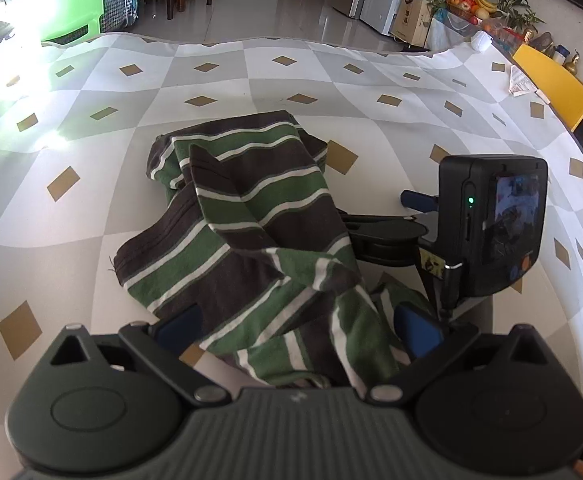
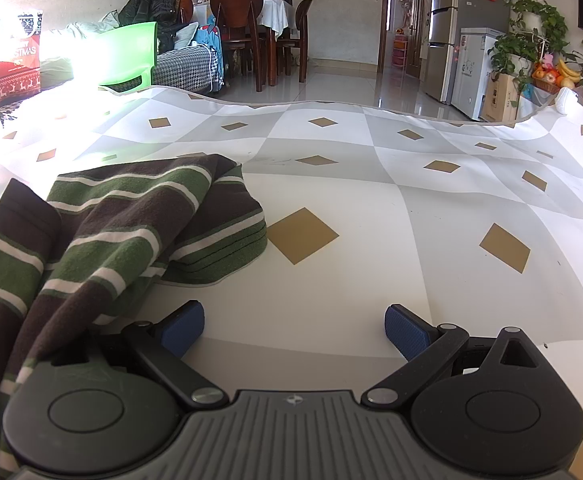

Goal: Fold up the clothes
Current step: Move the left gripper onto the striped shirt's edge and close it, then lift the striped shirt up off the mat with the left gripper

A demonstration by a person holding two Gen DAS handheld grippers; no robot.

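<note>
A green, brown and white striped garment (image 1: 251, 216) lies crumpled on the checked tablecloth (image 1: 391, 152). One end of it runs down between the blue fingers (image 1: 179, 330) of my left gripper (image 1: 297, 330), which stands open with the cloth lying loose across the gap. In the right wrist view the garment (image 2: 131, 220) fills the left side and drapes over the left shoulder of my right gripper (image 2: 295, 328). That gripper is open, with only bare tablecloth between its fingers. Its camera block (image 1: 491, 224) shows just right of the cloth.
The tablecloth's far edge (image 2: 331, 104) drops to a tiled floor. A yellow board (image 1: 551, 84) and a paper slip (image 1: 521, 82) lie at the table's right edge. A green plastic chair (image 1: 71, 8) stands beyond the far left corner.
</note>
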